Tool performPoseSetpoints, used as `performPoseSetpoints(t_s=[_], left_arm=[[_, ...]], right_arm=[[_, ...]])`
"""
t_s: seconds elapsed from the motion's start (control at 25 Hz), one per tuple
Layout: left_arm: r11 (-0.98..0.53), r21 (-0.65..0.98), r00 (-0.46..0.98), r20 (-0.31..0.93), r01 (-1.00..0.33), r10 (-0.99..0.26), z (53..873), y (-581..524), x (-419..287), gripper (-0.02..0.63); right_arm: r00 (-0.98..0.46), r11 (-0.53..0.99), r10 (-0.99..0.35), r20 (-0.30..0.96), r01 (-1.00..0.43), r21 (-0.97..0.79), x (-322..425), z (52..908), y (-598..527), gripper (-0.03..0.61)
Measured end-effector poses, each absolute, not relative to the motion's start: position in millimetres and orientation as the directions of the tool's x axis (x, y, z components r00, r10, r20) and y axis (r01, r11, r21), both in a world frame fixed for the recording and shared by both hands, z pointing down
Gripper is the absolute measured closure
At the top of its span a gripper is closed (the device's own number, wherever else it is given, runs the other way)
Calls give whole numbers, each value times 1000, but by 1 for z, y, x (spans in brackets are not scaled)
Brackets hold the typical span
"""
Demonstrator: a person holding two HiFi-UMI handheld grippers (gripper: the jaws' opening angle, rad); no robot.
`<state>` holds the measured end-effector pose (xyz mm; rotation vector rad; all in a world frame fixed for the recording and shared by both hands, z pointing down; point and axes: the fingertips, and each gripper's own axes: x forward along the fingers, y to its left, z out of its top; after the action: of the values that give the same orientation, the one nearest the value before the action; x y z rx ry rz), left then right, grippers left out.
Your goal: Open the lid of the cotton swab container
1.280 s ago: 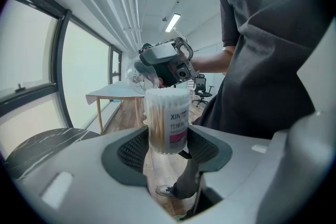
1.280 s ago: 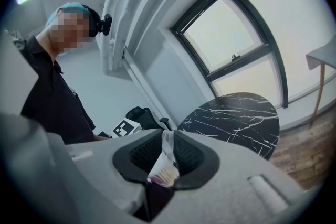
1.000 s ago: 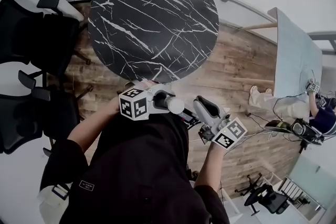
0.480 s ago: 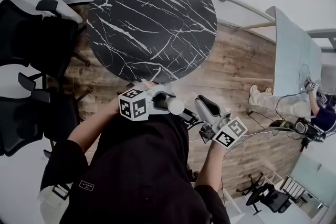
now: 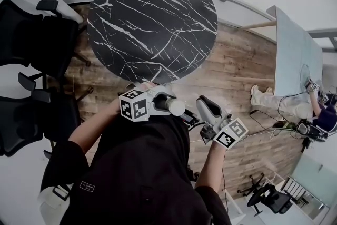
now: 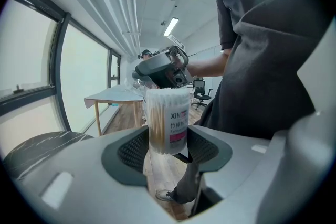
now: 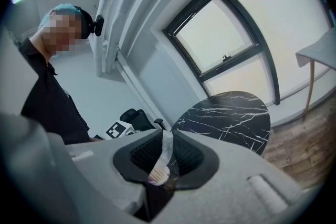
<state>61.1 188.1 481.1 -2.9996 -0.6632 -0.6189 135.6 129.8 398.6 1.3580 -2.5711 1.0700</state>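
Observation:
The cotton swab container [image 6: 167,122] is a clear cylinder with a pink label, packed with white-tipped swabs. It stands upright between the pads of my left gripper [image 6: 167,138], which is shut on its lower half. In the head view the container [image 5: 177,106] sticks out to the right of the left gripper [image 5: 169,105], in front of the person's chest. My right gripper [image 7: 167,150] is shut on a thin clear piece, the lid [image 7: 166,145], with the swab ends [image 7: 157,174] just below it. Seen from the left gripper, the right gripper [image 6: 161,68] hangs right over the container's top.
A round black marble table [image 5: 152,18] stands ahead on the wooden floor [image 5: 237,66]. Black office chairs [image 5: 31,39] are at the left. A pale long table [image 5: 295,60] and another person [image 5: 322,116] are at the far right.

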Motion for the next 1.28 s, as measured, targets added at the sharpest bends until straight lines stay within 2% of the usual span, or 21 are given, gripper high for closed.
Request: performPoseSetpoints(t_s=[0.76, 0.88, 1.08, 1.28], left_arm=[[-928, 109, 827, 426, 356, 367, 496, 182, 54, 379], [-944, 108, 842, 428, 313, 328, 497, 172, 55, 379], [-973, 130, 890, 394, 193, 229, 487, 148, 60, 379], [-988, 144, 918, 382, 55, 107, 481, 120, 61, 379]], right_arm=[[-539, 331, -787, 300, -780, -531, 141, 385, 120, 511], [-502, 318, -811, 299, -809, -494, 144, 378, 114, 516], [-416, 265, -855, 309, -864, -429, 150, 374, 104, 575], [-383, 242, -860, 337, -887, -393, 147, 381, 97, 577]])
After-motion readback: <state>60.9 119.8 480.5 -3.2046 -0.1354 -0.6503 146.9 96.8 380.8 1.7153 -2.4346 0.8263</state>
